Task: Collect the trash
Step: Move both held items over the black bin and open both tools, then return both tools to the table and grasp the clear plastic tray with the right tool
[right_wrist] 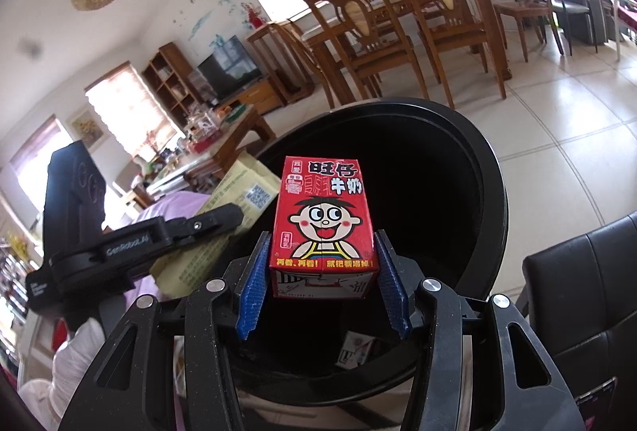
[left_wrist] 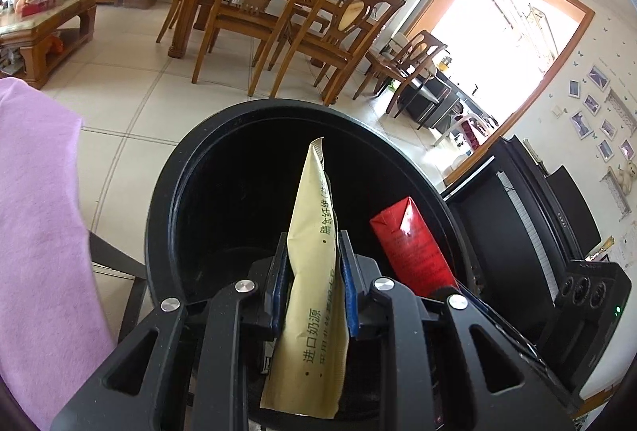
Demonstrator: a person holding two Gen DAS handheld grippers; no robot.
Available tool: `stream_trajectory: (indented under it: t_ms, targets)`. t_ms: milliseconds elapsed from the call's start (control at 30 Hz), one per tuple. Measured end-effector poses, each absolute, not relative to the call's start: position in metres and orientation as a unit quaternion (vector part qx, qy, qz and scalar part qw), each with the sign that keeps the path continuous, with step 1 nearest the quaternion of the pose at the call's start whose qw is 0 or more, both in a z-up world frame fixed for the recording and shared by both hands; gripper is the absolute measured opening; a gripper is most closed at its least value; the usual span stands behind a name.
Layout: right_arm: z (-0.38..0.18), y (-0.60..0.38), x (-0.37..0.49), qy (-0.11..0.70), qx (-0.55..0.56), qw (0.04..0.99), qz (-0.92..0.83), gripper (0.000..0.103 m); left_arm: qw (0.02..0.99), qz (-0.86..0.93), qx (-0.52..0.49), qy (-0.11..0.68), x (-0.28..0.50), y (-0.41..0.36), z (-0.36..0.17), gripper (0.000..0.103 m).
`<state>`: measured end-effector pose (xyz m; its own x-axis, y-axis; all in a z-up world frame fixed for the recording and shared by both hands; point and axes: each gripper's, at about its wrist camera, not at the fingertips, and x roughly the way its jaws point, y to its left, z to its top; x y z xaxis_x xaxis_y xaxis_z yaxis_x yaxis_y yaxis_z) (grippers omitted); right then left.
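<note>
My left gripper (left_wrist: 313,236) is shut on a tall beige pouch (left_wrist: 314,272) with green print, held upright over the mouth of a round black trash bin (left_wrist: 191,160). My right gripper (right_wrist: 322,236) is shut on a red milk carton (right_wrist: 323,216) with a cartoon face, also held above the bin (right_wrist: 493,192). In the left wrist view the red carton (left_wrist: 410,244) hangs just right of the pouch. In the right wrist view the pouch (right_wrist: 239,192) and one left finger (right_wrist: 215,220) show at the left. A small carton (right_wrist: 354,351) lies at the bottom of the bin.
Wooden chairs (left_wrist: 254,5) and a dining table stand on the tiled floor beyond the bin. A purple cloth (left_wrist: 40,212) fills the left. A black piano (left_wrist: 529,216) and a speaker (left_wrist: 589,295) are at the right. A black leather seat (right_wrist: 589,291) stands beside the bin.
</note>
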<state>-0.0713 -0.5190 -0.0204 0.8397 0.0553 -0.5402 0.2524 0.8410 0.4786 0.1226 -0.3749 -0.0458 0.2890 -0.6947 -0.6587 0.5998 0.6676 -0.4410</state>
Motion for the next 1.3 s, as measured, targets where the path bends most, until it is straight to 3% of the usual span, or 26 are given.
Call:
stream_trajectory:
  t_ms: [233,300,333,367,433,533,633,733,1100,1300]
  targets:
    - [-0.020,-0.518,-0.068,0.281,0.269,0.919,-0.056,0.051,0.804,-0.393,-0.051,0.444,0.121,-0.373,-0.050,0.027]
    - [-0.020,-0.519,-0.068,0.281,0.266,0.920,-0.061,0.052,0.807,-0.386,-0.054,0.444,0.119,-0.369,-0.047,0.048]
    - [-0.019,-0.518,-0.068,0.282,0.265,0.920,-0.062,0.052,0.812,-0.379,-0.058,0.441,0.119,-0.365,-0.045,0.068]
    - [-0.019,-0.517,-0.068,0.281,0.265,0.920,-0.061,0.053,0.816,-0.378,-0.064,0.432,0.116,-0.360,-0.042,0.072]
    - [-0.019,-0.517,-0.069,0.279,0.264,0.921,-0.064,0.055,0.824,-0.376,-0.069,0.418,0.111,-0.352,-0.035,0.073]
    - [-0.017,-0.517,-0.072,0.275,0.261,0.922,-0.073,0.073,0.826,-0.376,-0.081,0.412,0.106,-0.338,-0.027,0.073]
    - [-0.015,-0.517,-0.073,0.271,0.263,0.923,-0.074,0.073,0.831,-0.377,-0.093,0.398,0.097,-0.318,-0.014,0.073]
    - [-0.009,-0.510,-0.072,0.268,0.258,0.926,-0.072,0.073,0.846,-0.368,-0.093,0.376,0.086,-0.289,0.000,0.081]
    - [0.026,-0.398,-0.018,0.275,0.182,0.944,0.019,0.078,0.921,-0.224,-0.056,0.314,0.086,-0.128,0.037,0.081]
    - [0.041,-0.311,0.034,0.292,0.145,0.941,0.088,0.078,0.932,-0.127,-0.048,0.336,0.126,-0.026,0.035,0.081]
